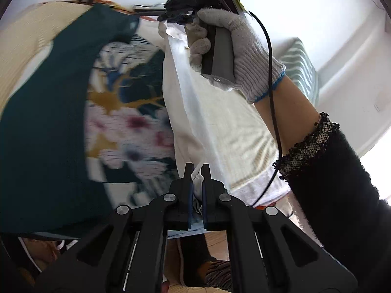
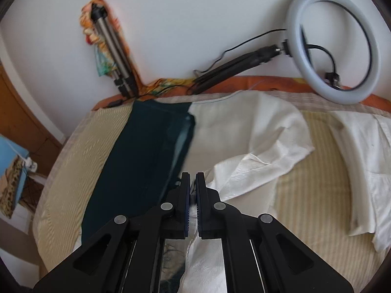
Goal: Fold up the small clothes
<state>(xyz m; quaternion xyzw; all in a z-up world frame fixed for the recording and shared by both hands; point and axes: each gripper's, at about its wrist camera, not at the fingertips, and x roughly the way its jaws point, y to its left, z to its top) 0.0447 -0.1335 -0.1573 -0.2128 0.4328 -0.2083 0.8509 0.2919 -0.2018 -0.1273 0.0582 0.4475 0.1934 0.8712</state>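
A white garment (image 1: 185,112) is stretched in the air between my two grippers. My left gripper (image 1: 197,171) is shut on one edge of it. My right gripper (image 2: 193,178) is shut on the other end, and the white garment (image 2: 254,151) spreads from it onto the bed. In the left wrist view the right gripper's fingers (image 1: 176,17) pinch the cloth at the top, held by a gloved hand (image 1: 234,56). A dark teal garment with a flower print (image 1: 48,131) lies beside it; it also shows in the right wrist view (image 2: 136,156).
The bed has a cream striped cover (image 2: 317,185). Another white garment (image 2: 366,161) lies at the right. A ring light (image 2: 334,46) on an arm and a tripod (image 2: 110,46) stand at the wall behind the bed. Wooden floor (image 1: 217,244) shows below.
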